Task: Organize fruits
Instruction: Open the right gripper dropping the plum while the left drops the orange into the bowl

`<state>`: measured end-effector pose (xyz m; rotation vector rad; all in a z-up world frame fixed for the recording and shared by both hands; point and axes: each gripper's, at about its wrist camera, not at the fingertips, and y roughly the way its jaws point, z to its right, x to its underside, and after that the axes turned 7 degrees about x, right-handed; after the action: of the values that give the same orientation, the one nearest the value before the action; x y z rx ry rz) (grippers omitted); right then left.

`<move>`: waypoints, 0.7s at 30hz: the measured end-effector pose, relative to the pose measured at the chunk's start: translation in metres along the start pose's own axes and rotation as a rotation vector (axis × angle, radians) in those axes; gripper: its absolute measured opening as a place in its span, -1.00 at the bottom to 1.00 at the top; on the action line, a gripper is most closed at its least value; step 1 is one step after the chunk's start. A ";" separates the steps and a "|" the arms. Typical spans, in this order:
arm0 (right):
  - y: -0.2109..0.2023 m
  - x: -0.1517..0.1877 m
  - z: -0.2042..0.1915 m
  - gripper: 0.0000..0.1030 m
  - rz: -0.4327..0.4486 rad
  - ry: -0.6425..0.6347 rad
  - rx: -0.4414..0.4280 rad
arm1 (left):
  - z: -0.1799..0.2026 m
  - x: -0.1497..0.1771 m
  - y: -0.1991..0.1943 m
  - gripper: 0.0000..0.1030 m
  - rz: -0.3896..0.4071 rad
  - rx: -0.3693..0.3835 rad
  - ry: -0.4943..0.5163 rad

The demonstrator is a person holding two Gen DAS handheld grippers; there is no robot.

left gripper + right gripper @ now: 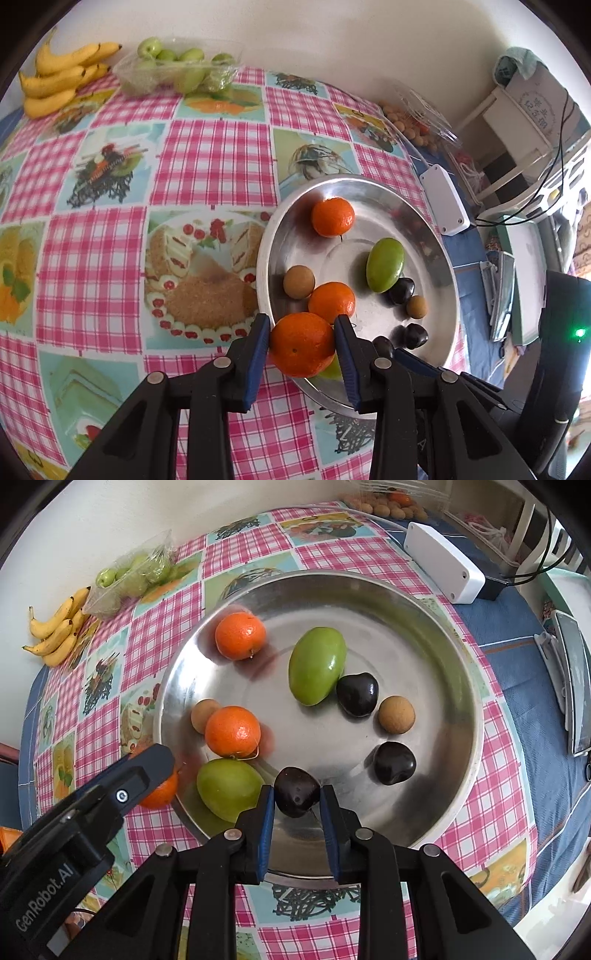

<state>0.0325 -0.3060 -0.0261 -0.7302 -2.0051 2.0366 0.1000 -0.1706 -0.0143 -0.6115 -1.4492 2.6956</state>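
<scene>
**Both grippers loaded over the steel dish**

Left wrist view: the left gripper [302, 341] clamps an orange [302, 344] between its blue pads, at the dish's 7 o'clock rim. The metal dish [439, 266] already holds two oranges, a green fruit [385, 264], tan round fruits and dark ones, so I judge it the collection point and this orange is arriving. Bananas [59, 79] and a tray of green fruit [177, 70] sit well apart at 11 o'clock, by the wall. Writing on a bag at 2 o'clock is too small to read.

Right wrist view: the right gripper [297, 794] is shut tight on a dark plum-like fruit [296, 792], over the dish floor at 6 o'clock, probably held low so it won't roll on release. The left gripper body at 8 o'clock reads "GenRobot.AI". A white box [443, 566] lies beyond the rim at 1 o'clock.
</scene>
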 end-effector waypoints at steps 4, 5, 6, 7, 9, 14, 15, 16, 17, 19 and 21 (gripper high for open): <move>0.001 0.000 -0.001 -0.49 -0.001 -0.002 0.000 | -0.002 0.001 -0.007 0.09 0.008 0.017 -0.002; 0.001 0.000 -0.002 -0.48 -0.002 -0.002 -0.001 | -0.002 0.001 -0.009 0.11 0.012 0.022 -0.003; 0.002 0.000 -0.001 -0.48 -0.003 -0.001 0.000 | -0.002 0.001 -0.011 0.11 0.014 0.025 -0.003; 0.002 0.000 -0.002 -0.48 -0.006 -0.001 -0.001 | -0.002 0.001 -0.014 0.11 0.018 0.026 0.000; 0.001 0.003 -0.001 -0.48 -0.007 0.001 -0.006 | -0.004 0.001 -0.019 0.11 0.030 0.022 -0.003; -0.002 0.007 0.004 -0.07 0.000 0.003 -0.002 | -0.015 0.006 -0.032 0.46 0.053 -0.046 -0.028; -0.003 0.007 0.005 0.03 0.002 0.004 -0.002 | -0.019 0.008 -0.034 0.63 0.055 -0.094 -0.029; -0.004 0.007 0.005 0.12 0.006 0.004 -0.002 | -0.022 0.010 -0.035 0.69 0.057 -0.129 -0.028; -0.005 0.008 0.005 0.15 0.010 0.002 -0.001 | -0.025 0.012 -0.036 0.79 0.060 -0.168 -0.030; -0.006 0.009 0.004 0.24 0.016 -0.004 0.003 | -0.035 0.016 -0.038 0.96 0.067 -0.234 -0.039; -0.007 0.011 0.002 0.43 0.023 -0.014 0.006 | -0.047 0.021 -0.040 1.00 0.074 -0.289 -0.053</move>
<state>0.0205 -0.3024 -0.0219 -0.7436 -2.0065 2.0645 0.0902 -0.1060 -0.0121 -0.6204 -1.8864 2.5931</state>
